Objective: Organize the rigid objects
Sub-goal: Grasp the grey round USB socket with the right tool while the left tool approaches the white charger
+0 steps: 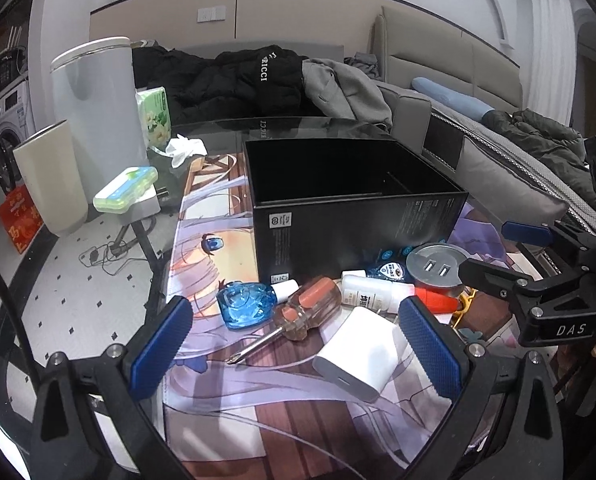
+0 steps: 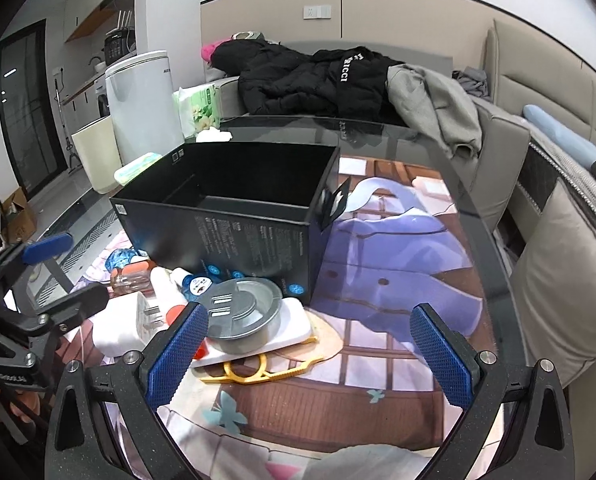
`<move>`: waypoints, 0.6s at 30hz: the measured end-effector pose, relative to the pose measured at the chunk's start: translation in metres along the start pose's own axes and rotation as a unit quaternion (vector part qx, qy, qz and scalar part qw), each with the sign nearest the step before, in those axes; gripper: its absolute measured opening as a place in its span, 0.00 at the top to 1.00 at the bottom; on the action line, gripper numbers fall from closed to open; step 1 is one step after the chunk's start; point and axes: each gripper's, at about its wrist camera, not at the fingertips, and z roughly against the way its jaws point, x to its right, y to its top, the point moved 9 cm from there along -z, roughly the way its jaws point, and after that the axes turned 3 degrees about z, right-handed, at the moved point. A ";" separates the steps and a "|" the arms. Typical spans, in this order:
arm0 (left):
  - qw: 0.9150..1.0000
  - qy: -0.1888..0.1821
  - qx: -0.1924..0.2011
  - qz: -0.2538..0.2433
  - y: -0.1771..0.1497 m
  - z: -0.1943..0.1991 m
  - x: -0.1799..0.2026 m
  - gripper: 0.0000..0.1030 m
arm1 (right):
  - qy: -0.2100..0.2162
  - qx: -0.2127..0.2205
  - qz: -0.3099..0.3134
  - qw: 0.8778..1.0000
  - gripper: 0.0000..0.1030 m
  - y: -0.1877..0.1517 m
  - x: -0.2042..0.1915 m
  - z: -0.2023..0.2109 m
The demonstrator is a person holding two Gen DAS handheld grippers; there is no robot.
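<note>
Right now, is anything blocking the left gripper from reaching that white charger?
Nothing visible does. The white charger lies flat on the mat between the open fingers of the left gripper. The screwdriver sits just beyond it, toward the black box.

Black tool, blue ribbed pads

Box: big black box, open on top, standing upright on the picture mat.
Blue bottle: lying on its side, just in front of the box.
Screwdriver: see-through orange handle, lying flat, tip toward the camera.
White charger: lying beside the screwdriver (prongs show from the right wrist view).
Silver round socket: sits on a white flat block.
</note>
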 end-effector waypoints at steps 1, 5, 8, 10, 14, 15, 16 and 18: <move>1.000 -0.003 -0.004 -0.002 -0.001 -0.001 0.001 0.00 | 0.005 -0.003 0.002 1.000 0.00 0.000 -0.002 -0.001; 1.000 -0.009 -0.012 -0.022 -0.007 -0.001 0.010 0.00 | 0.005 -0.015 0.023 1.000 0.00 0.000 -0.012 -0.008; 0.999 -0.007 -0.017 -0.040 -0.010 -0.002 0.014 0.00 | 0.012 -0.026 0.026 0.999 0.00 -0.001 -0.016 -0.014; 0.999 -0.008 -0.021 -0.043 -0.012 -0.002 0.015 0.00 | 0.016 -0.031 0.027 0.999 0.00 -0.001 -0.017 -0.017; 0.999 -0.016 -0.025 -0.043 -0.013 -0.002 0.015 0.01 | 0.025 -0.038 0.028 0.999 0.00 0.000 -0.019 -0.021; 0.999 -0.018 -0.027 -0.044 -0.013 -0.002 0.015 0.01 | 0.027 -0.039 0.029 0.998 0.00 0.000 -0.020 -0.022; 0.998 -0.021 -0.028 -0.044 -0.012 -0.004 0.015 0.01 | 0.029 -0.042 0.029 0.998 0.00 0.000 -0.020 -0.023; 0.998 -0.025 -0.029 -0.046 -0.012 -0.004 0.016 0.02 | 0.033 -0.045 0.028 0.998 0.00 0.001 -0.021 -0.025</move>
